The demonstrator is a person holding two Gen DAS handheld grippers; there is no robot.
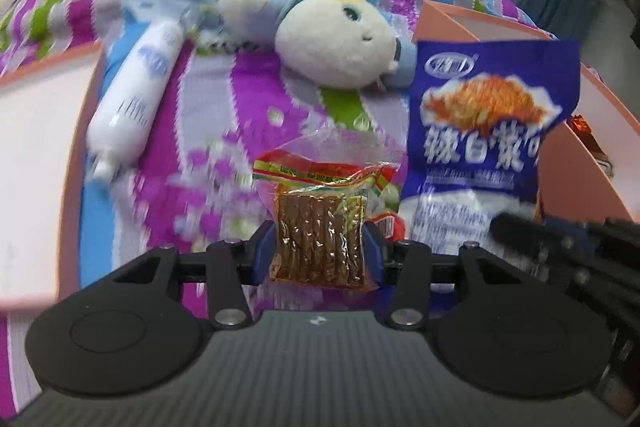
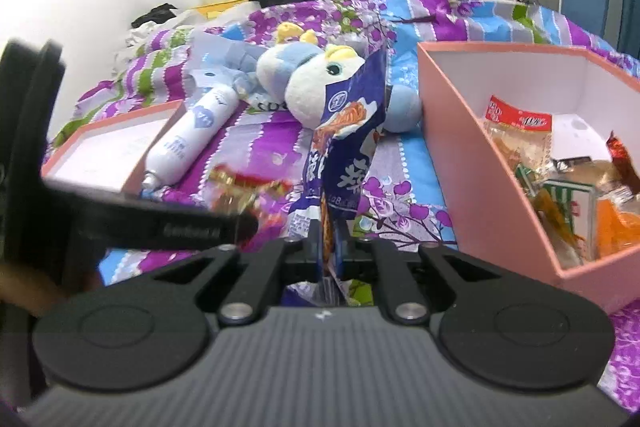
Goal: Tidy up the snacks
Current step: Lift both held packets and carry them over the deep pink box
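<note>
**Both grippers grasping snack packets above the bedspread**

The left gripper (image 1: 319,254) is clenched on a clear packet of brown sticks (image 1: 320,231), low in the centre of the left wrist frame. The packet sits upright between the two blue pads (image 1: 262,254), its lower half pinched and its red and yellow top rising above the fingers. To its right in that frame hangs a blue packet (image 1: 488,131), printed face on, with the black body of the other gripper at the lower right edge.

The right gripper (image 2: 329,253) grasps that blue packet (image 2: 344,143), seen edge on at the centre of the right wrist frame. Its bottom end is squeezed between the nearly closed fingers and the rest stands up, crumpled, above them.

At the right of the right wrist frame a pink box (image 2: 452,143) holds several snacks (image 2: 516,135). A pink lid (image 2: 120,131) lies at middle left, with a white tube (image 2: 192,139) just beside it. A plush toy (image 2: 308,83) lies behind the blue packet at upper centre. All rest on a purple floral bedspread (image 2: 404,187).
</note>
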